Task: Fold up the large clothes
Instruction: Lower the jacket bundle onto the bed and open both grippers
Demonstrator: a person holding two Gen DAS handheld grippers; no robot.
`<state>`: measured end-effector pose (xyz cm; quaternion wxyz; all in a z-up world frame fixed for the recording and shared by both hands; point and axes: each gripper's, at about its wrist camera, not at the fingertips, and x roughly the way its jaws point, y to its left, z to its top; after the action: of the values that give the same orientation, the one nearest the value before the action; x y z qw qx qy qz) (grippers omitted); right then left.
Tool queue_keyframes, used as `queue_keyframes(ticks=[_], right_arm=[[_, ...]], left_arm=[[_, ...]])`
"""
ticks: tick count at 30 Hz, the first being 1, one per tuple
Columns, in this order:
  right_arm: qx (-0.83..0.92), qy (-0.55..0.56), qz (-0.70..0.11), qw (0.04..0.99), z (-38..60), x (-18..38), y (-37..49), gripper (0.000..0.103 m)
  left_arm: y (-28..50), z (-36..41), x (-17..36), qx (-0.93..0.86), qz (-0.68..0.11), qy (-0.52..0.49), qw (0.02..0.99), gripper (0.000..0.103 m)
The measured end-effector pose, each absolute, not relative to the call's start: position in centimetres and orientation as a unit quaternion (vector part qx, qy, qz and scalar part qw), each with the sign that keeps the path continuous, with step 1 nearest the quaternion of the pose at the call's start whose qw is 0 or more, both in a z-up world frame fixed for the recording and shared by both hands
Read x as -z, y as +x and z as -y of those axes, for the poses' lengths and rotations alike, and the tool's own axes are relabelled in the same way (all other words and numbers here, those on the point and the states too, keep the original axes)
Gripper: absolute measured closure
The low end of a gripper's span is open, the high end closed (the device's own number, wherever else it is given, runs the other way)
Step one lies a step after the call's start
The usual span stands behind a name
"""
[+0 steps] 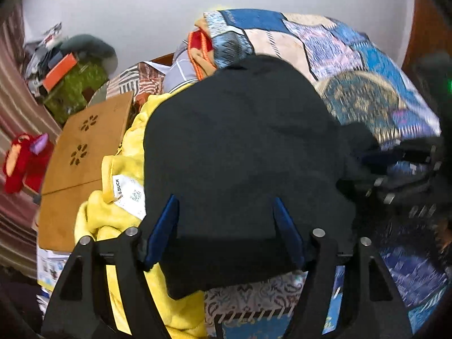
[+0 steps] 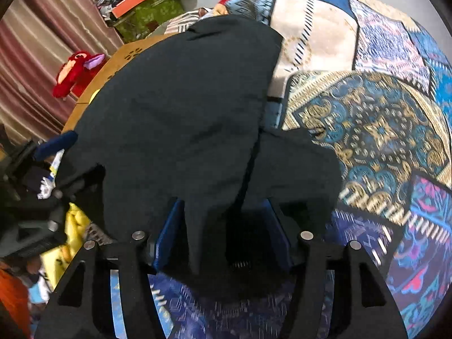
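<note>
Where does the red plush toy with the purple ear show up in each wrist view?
Left wrist view: the red plush toy with the purple ear lies at the far left edge, left of the light brown wooden board with flower-shaped cut-outs.
Right wrist view: the toy sits upper left, against the striped curtain.
Shared landmark: the black garment fills the centre of both.

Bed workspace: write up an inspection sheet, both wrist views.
Surface: patchwork bedspread, blue and beige.
Job's things: black garment spread on the bedspread, its near edge between both grippers' fingers.
Clutter: yellow fleece blanket, wooden lap desk, red plush toy.
Grippers: left gripper open; right gripper open, cloth draped between.
Cables: nothing seen.
Surroundings: striped curtain, white wall.
</note>
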<state>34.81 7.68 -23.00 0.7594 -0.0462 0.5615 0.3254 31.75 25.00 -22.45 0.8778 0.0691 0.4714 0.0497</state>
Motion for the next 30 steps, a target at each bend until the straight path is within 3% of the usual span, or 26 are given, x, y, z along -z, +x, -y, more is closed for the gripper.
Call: queue_keyframes(ticks=[14, 20, 30], right_arm=[[-0.321, -0.056, -0.471, 0.82, -3.1, 12.8, 28.2, 0.047], [-0.336, -0.031, -0.399, 0.853, -1.6, 6.8, 24.6, 0.047], [-0.352, 0.018, -0.231, 0.907, 2.2, -2.8, 16.0, 0.047]], left_arm=[[25.4, -24.8, 16.9, -0.059, -0.458, -0.022, 0.887, 0.035], [21.0, -23.3, 10.4, -0.064, -0.391, -0.029, 0.918, 0.035], [10.6, -17.8, -1.3, -0.05, -0.212, -0.028, 0.976, 0.035]])
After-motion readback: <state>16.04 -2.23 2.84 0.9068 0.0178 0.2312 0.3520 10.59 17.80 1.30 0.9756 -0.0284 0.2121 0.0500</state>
